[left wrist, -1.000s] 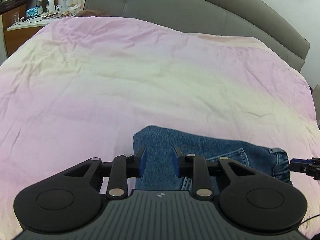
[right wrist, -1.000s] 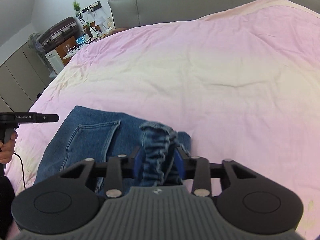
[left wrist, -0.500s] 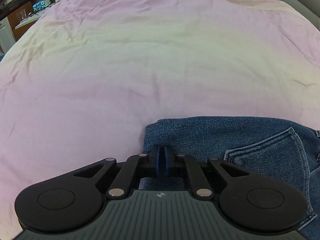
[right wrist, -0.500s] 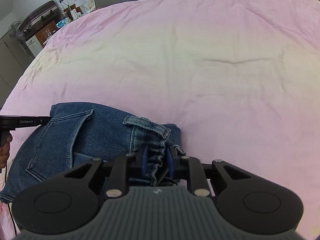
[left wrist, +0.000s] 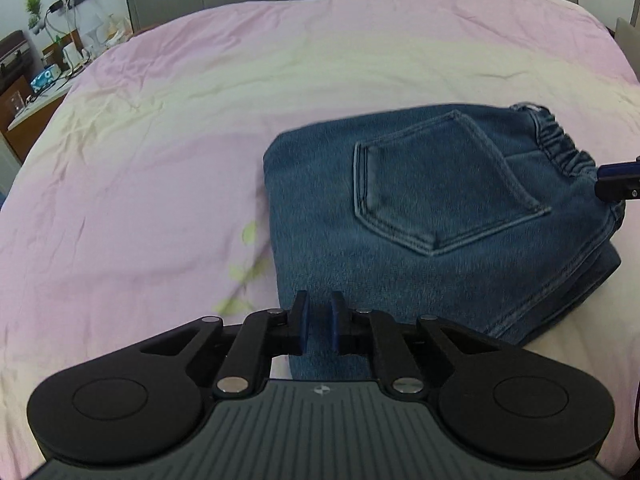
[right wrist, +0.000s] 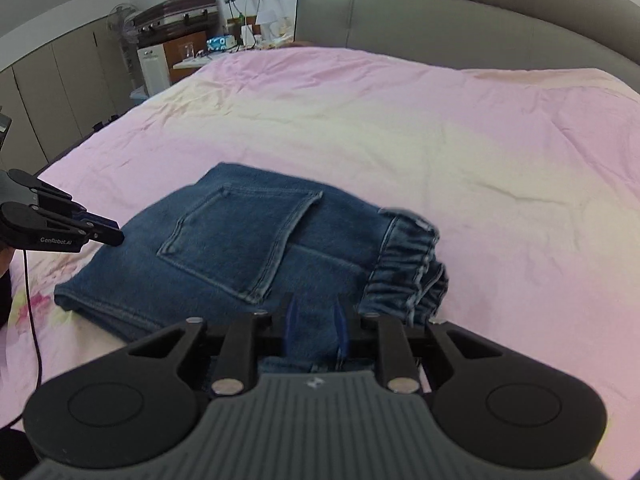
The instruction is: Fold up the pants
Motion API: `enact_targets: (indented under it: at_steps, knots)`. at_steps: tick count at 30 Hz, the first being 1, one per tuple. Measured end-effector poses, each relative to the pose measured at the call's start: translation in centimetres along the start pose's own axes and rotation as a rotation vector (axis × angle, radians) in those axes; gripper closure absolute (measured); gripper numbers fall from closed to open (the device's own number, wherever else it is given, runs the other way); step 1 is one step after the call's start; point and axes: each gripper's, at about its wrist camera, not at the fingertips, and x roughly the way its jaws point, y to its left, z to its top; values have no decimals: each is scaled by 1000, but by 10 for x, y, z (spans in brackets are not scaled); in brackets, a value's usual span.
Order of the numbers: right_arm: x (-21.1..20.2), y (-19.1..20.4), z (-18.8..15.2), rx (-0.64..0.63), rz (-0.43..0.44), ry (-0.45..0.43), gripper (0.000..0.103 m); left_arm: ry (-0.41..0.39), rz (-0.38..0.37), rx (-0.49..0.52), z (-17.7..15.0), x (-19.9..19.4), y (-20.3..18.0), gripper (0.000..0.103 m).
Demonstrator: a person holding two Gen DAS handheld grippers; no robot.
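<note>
The blue denim pants [left wrist: 432,216] lie folded into a compact stack on the pink bedsheet, back pocket up, elastic waistband [left wrist: 560,148] at the right. They also show in the right wrist view [right wrist: 248,248]. My left gripper [left wrist: 318,330] is slightly open over the near left edge of the stack, with nothing gripped. My right gripper [right wrist: 314,330] is open over the near edge by the waistband [right wrist: 408,268]. The left gripper also shows from the side in the right wrist view [right wrist: 80,232].
The pink bedsheet [left wrist: 160,140] covers a wide bed with a grey headboard [right wrist: 440,20]. A nightstand with clutter [left wrist: 44,76] and a cabinet with a suitcase [right wrist: 176,28] stand at the far left. A cable [right wrist: 32,312] hangs by the bed's edge.
Both grippers have let go of the pants and opened. They have pulled back from the stack, which now lies flat and folded on the sheet.
</note>
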Motion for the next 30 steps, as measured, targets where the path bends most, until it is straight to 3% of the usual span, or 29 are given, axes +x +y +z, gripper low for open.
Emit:
enact_targets:
  at_steps: [3, 6, 9, 12, 17, 21, 22, 23, 24, 26, 28, 30]
  knots:
    - [20, -2, -24, 41, 5, 86, 102, 30, 11, 5, -15, 10, -6, 90]
    - [18, -12, -32, 110, 19, 87, 102, 48, 26, 10, -8, -3, -3, 90]
    - [3, -6, -27, 90, 5, 64, 98, 34, 39, 40, -17, -26, -3, 88]
    - [-17, 4, -29, 79, 15, 33, 90, -9, 25, 85, -40, -50, -10, 61]
    - [-27, 19, -55, 70, 16, 40, 89, -8, 65, 182, -70, -49, -28, 51]
    - [-13, 23, -75, 41, -24, 64, 89, -20, 122, 185, -77, -30, -32, 50]
    - [-8, 22, -77, 35, -42, 69, 89, -26, 133, 173, -77, -28, -32, 56]
    - [-5, 22, -80, 34, -52, 74, 89, -42, 119, 148, -77, -28, -29, 72]
    - [-2, 20, -81, 40, -52, 76, 89, -51, 103, 125, -77, -30, -28, 74]
    - [-1, 18, -83, 38, -47, 68, 89, -88, 139, 153, -80, -37, -30, 76]
    - [3, 18, -83, 22, -49, 87, 90, -61, 138, 163, -82, -33, -26, 76]
    - [13, 15, -86, 23, -55, 124, 100, -7, 115, 123, -83, -20, -16, 76]
